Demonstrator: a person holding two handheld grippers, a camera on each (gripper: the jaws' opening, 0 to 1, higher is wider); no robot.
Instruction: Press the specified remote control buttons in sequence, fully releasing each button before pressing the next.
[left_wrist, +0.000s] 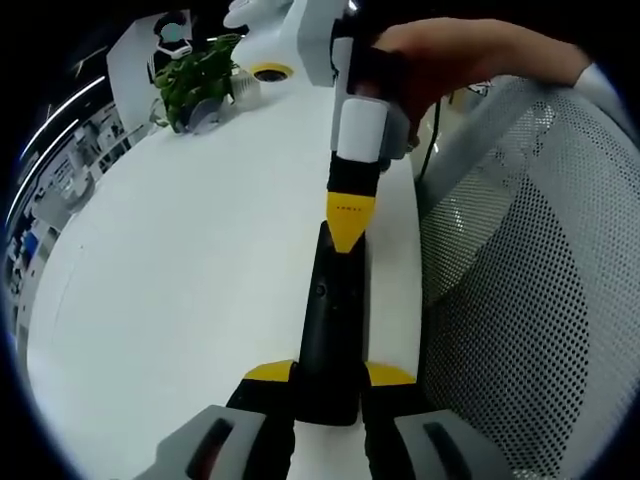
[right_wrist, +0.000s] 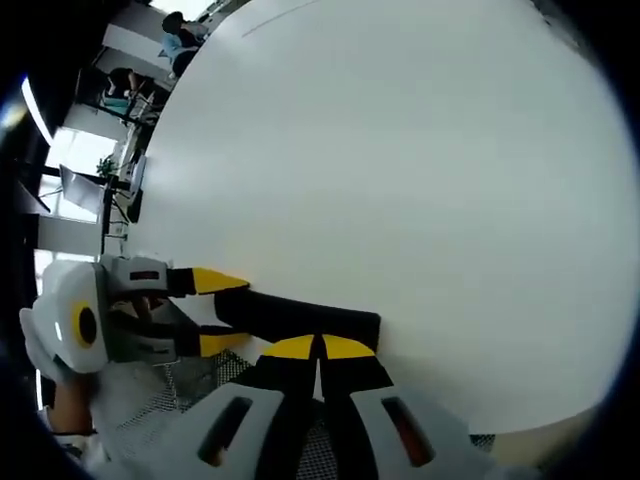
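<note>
A long black remote control (left_wrist: 330, 310) lies near the edge of the white table (left_wrist: 190, 260). My left gripper (left_wrist: 330, 375) is shut on its near end, one yellow pad on each side. The right gripper (left_wrist: 350, 225), held by a hand, comes down from the top of the left gripper view, and its closed yellow tip touches the remote's far end. In the right gripper view, my right gripper (right_wrist: 318, 347) has its jaws shut together, tips against the remote (right_wrist: 300, 315). The left gripper (right_wrist: 220, 312) clamps the remote's other end there.
A grey mesh chair (left_wrist: 530, 280) stands close beside the table edge. A potted green plant (left_wrist: 195, 80) and a white object with a yellow ring (left_wrist: 270, 72) sit at the table's far end. The table top (right_wrist: 400, 150) spreads wide beyond the remote.
</note>
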